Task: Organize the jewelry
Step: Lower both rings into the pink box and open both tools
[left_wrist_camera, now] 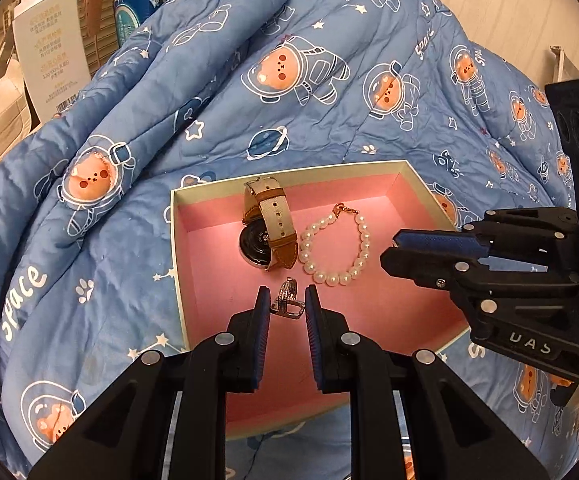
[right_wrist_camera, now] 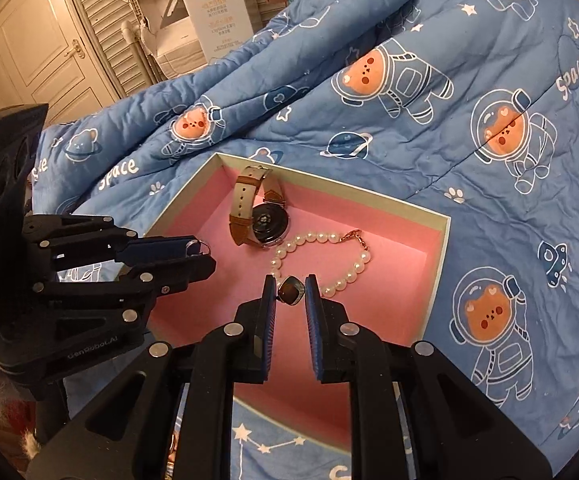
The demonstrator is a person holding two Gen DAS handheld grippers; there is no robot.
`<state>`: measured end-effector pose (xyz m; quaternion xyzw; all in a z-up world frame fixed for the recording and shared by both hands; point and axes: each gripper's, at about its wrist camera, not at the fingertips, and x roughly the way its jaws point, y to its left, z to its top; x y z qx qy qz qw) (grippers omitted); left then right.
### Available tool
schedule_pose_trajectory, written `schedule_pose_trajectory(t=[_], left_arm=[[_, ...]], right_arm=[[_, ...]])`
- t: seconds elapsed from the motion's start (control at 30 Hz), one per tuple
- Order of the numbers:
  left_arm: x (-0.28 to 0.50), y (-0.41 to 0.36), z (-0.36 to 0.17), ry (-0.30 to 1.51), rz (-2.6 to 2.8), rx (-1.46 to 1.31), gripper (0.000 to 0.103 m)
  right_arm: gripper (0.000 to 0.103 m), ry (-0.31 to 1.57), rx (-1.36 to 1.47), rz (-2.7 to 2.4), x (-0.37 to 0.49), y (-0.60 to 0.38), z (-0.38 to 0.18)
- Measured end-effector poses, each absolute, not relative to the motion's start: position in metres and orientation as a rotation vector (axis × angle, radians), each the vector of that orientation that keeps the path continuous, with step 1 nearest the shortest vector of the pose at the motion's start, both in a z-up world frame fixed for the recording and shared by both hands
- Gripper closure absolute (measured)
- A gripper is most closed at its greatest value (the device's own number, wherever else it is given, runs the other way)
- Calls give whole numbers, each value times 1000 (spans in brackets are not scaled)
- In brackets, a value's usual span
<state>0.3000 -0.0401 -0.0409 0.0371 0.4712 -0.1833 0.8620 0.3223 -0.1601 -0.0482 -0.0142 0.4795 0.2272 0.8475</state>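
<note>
- My left gripper [left_wrist_camera: 287,302] is pinched on a silver ring [left_wrist_camera: 286,300], low centre of the left wrist view, over the pink floor of the box [left_wrist_camera: 289,172].
- My right gripper [right_wrist_camera: 291,291] is clamped on a dark square-faced ring [right_wrist_camera: 290,290], centre of the right wrist view, just above the pearls.
- Both rings look tiny, light, hard and slick to me; I judge a grip across the band safest, since a squeeze on a curved edge could flick one out.
- The pearl bracelet [left_wrist_camera: 335,246] lies right of centre in the box: limp, beads rolling, best lifted at the gold clasp.
- The watch [left_wrist_camera: 267,226] lies beside it, apparently touching; likely the heaviest piece, with a stiff case and bendy strap, so I'd take the strap.
- The box sits on a soft quilt [left_wrist_camera: 209,100], so it may tilt if pressed.
</note>
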Motion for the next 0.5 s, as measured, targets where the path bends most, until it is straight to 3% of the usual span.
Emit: schedule_pose_trajectory(t=[0.5], left_arm=[[312,-55,-58,1045,-393,151,86]], right_arm=[[88,1105,-82,443,364,-150,-76]])
